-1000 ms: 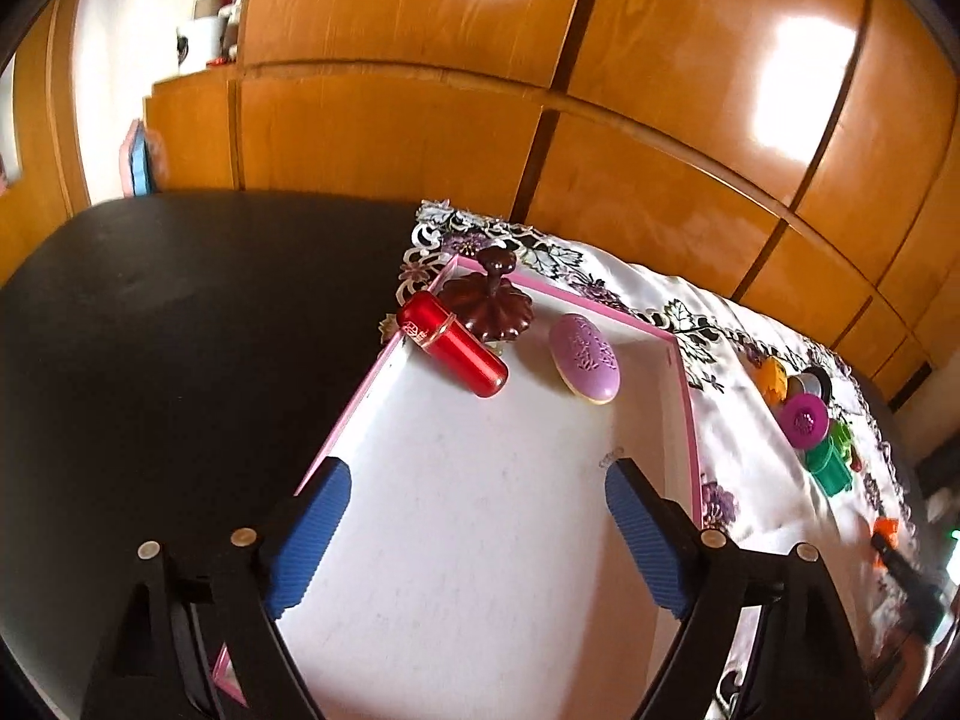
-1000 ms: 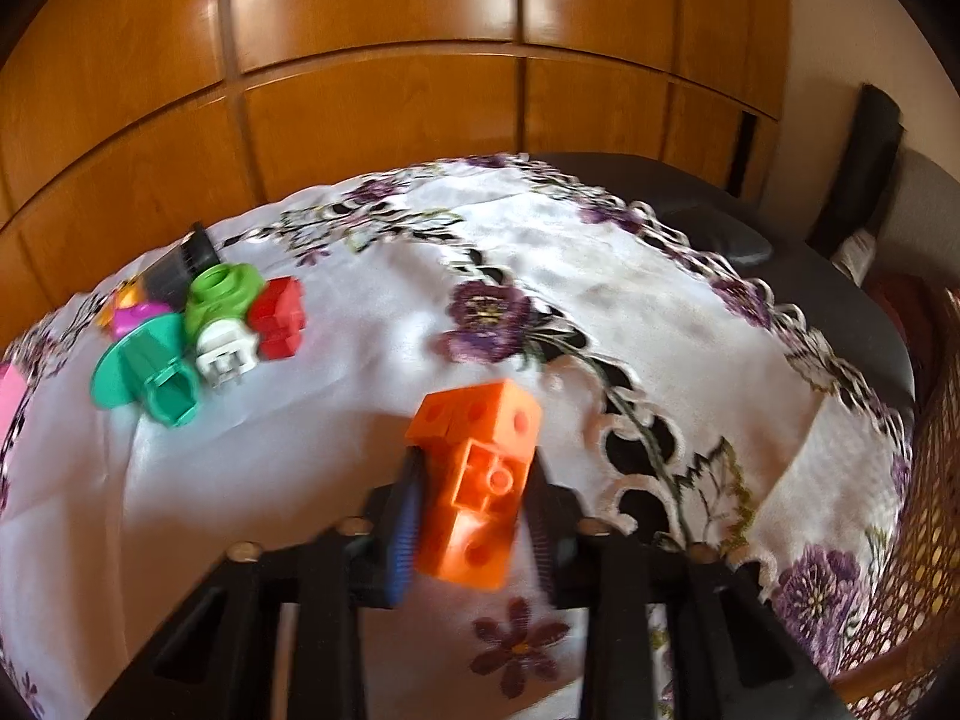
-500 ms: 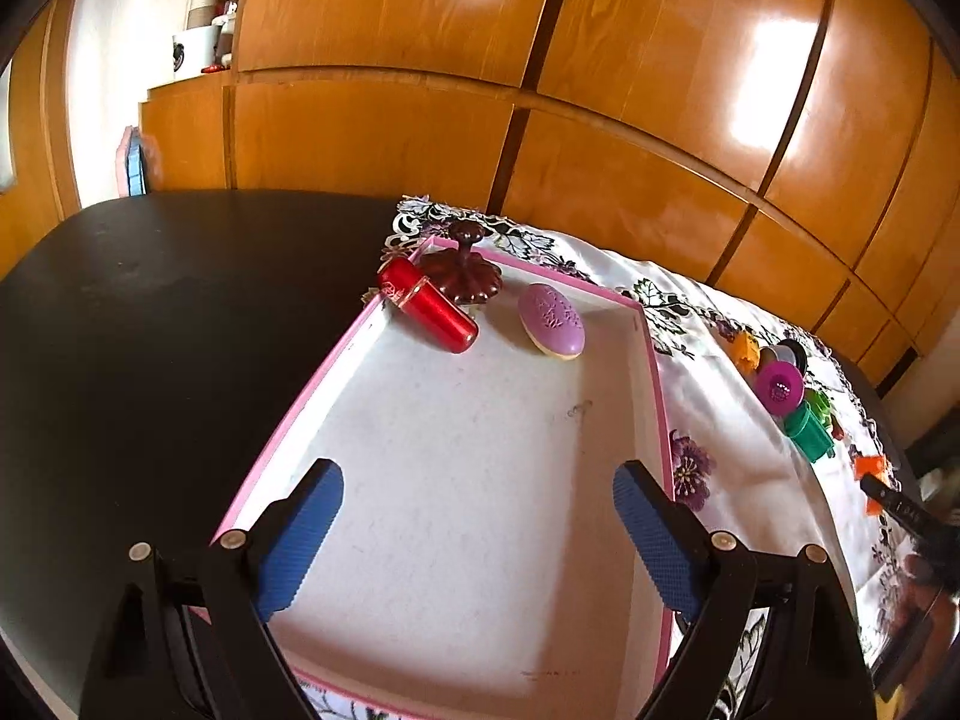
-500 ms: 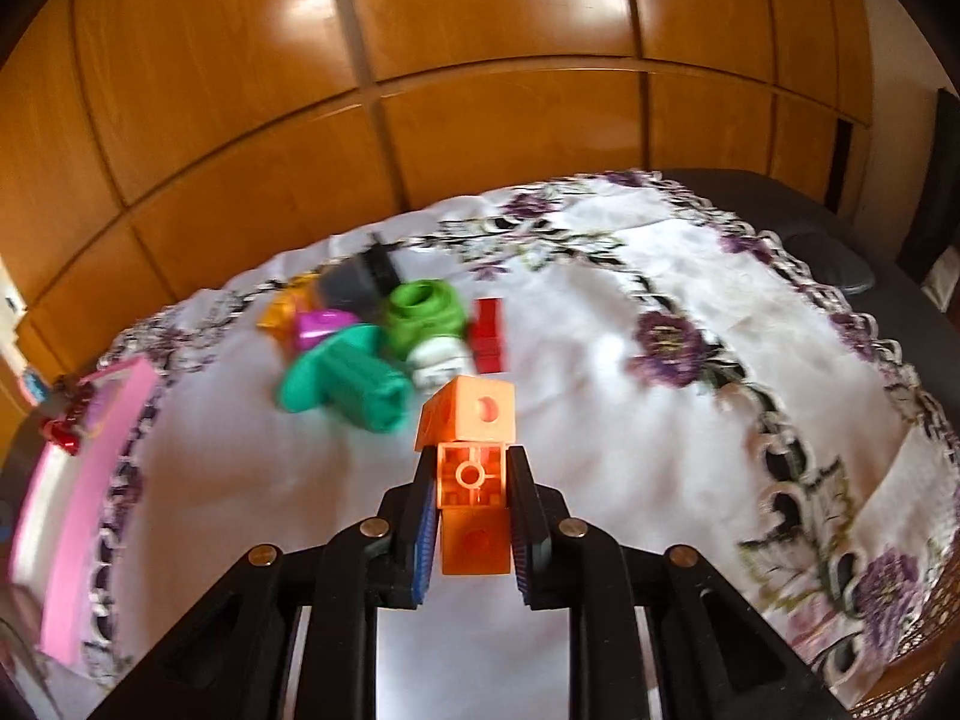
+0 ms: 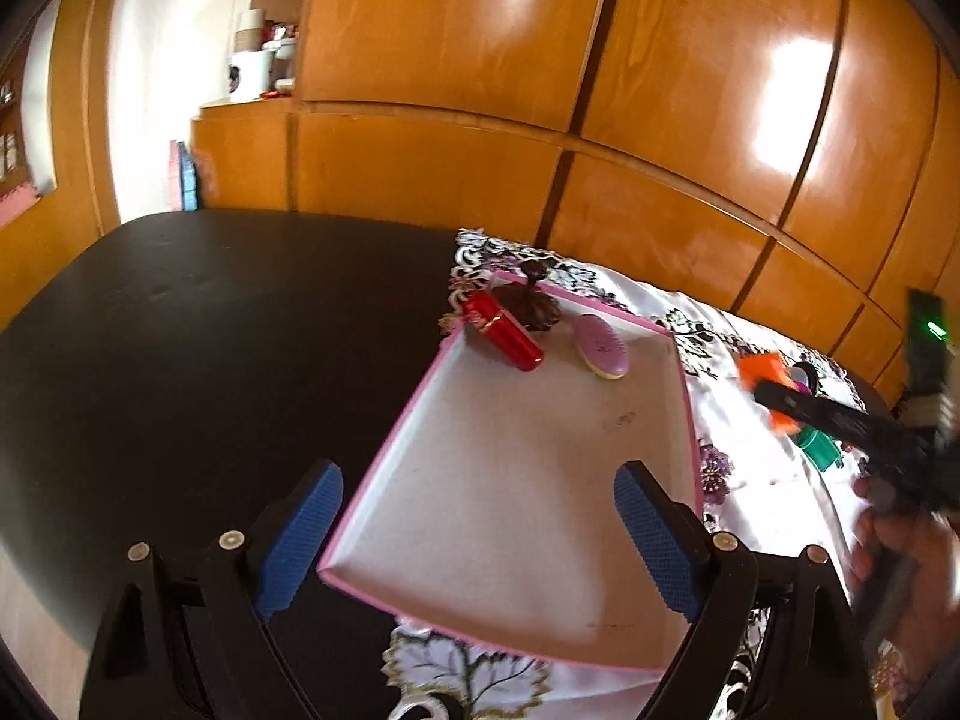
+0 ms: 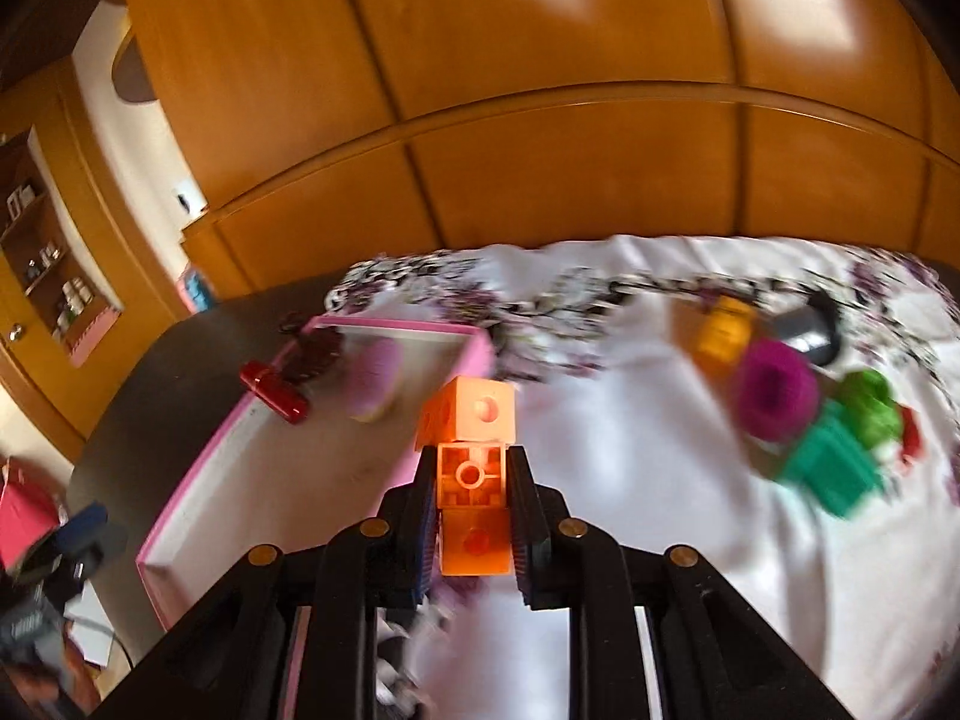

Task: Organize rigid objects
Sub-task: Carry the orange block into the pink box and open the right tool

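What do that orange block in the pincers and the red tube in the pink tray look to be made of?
Orange block: seemingly moulded plastic with a dull sheen, round studs and sockets like a toy brick. Red tube: glossy, likely lacquered metal or plastic, judging by its bright highlights and a gold band; I can't say which.

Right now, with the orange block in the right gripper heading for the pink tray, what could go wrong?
1. The orange block is pinched only at its middle by the right gripper; a fast swing could twist it loose.
2. Released too early, it may catch the pink tray rim.
3. It could knock the red tube or oval pink piece.
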